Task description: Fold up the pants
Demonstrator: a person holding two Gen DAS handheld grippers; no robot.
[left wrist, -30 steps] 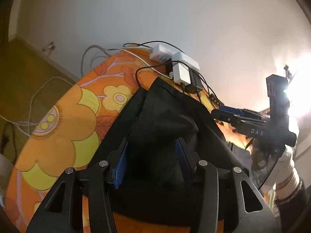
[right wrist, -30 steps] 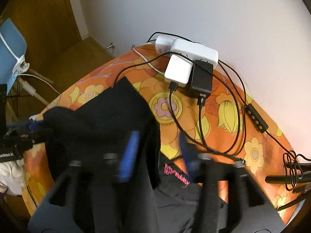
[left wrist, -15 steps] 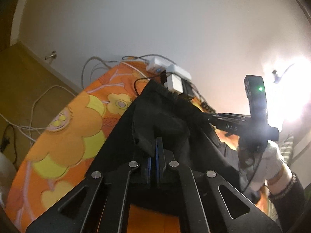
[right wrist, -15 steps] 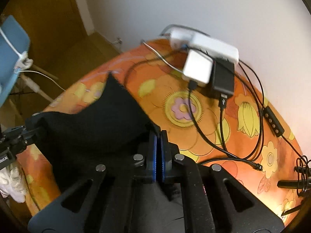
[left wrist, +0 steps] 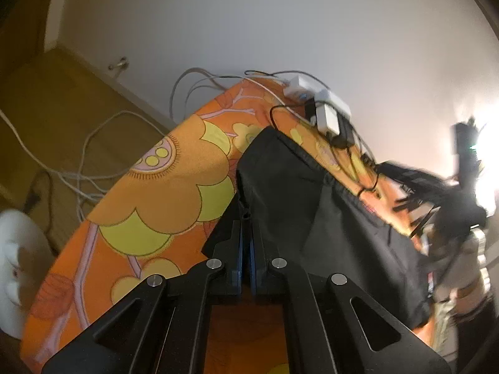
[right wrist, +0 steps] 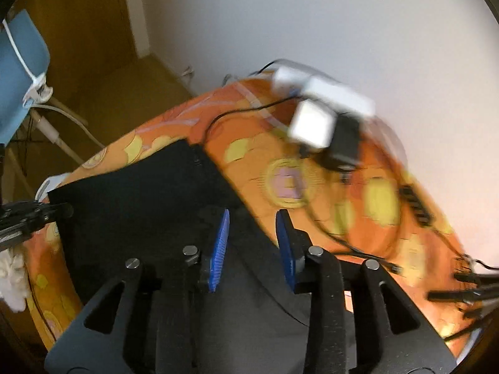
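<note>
The left gripper [left wrist: 246, 218] is pinching the near edge of the black pants [left wrist: 327, 218] with its jaws closed, while the right gripper [right wrist: 252, 237] is hovering over the cloth with jaws spread apart, gripping nothing. The pants are lying spread on the orange flowered tablecloth [left wrist: 162, 193], their long side running between the two grippers, one corner pointing toward the white power strip [right wrist: 336, 96].

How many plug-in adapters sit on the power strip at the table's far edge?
2: a white adapter on the power strip, and a black adapter right beside it. More may be hidden; the right wrist view is motion-blurred.
</note>
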